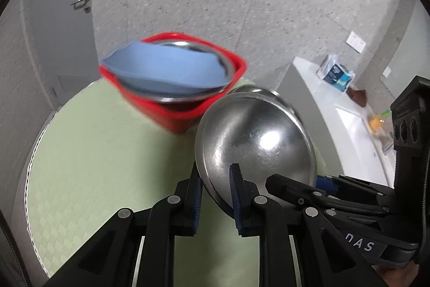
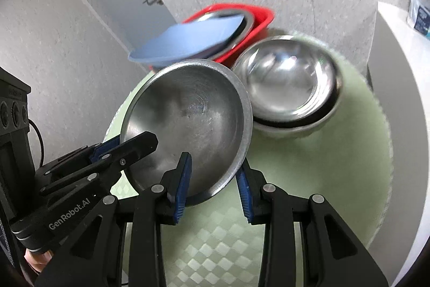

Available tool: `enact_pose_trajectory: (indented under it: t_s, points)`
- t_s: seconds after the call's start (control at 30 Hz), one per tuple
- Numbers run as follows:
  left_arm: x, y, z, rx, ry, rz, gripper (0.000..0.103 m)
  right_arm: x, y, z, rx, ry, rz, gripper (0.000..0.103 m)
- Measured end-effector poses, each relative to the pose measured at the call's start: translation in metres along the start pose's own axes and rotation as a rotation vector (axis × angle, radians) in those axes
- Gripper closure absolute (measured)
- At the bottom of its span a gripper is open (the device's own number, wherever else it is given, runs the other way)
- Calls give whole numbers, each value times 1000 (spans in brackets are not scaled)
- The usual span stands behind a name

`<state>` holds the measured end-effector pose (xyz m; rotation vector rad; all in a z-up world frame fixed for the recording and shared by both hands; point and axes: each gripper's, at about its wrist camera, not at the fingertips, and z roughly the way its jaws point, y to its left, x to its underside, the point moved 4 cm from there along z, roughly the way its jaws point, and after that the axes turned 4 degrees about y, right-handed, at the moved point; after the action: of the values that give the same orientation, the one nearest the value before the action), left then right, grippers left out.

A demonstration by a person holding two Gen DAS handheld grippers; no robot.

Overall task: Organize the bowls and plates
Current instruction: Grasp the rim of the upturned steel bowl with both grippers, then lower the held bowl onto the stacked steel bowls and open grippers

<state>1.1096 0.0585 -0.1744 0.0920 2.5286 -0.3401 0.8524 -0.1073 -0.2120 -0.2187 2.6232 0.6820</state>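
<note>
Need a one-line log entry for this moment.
left gripper: shut on steel plate | right gripper: shut on steel plate | red bin: blue plate inside

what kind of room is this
Probably a home kitchen or dining corner: a round table with a green checked cover, steel bowls beside a red basin, and a white counter with packets.

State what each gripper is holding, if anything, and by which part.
Both hold one steel plate by its rim: the left gripper on one edge, the right gripper on the neighbouring edge, fingers on either face.
</note>
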Motion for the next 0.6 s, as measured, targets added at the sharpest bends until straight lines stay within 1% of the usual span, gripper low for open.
enact_pose_trajectory:
  t_s: [0.17, 0.27, 0.5, 0.6]
  points:
    - [-13, -21, 12, 25, 4, 27, 87, -17, -19, -17, 18, -42, 15, 69]
    - [-23, -26, 27, 36, 15, 37, 87, -28, -30, -18, 36, -51, 24, 69]
    - [-60, -29, 77, 45, 62, 43, 87, -56, -63, -8, 72, -34, 52, 69]
    - [-71, -32, 97, 46, 89, 47, 87, -63, -74, -2, 81, -19, 64, 69]
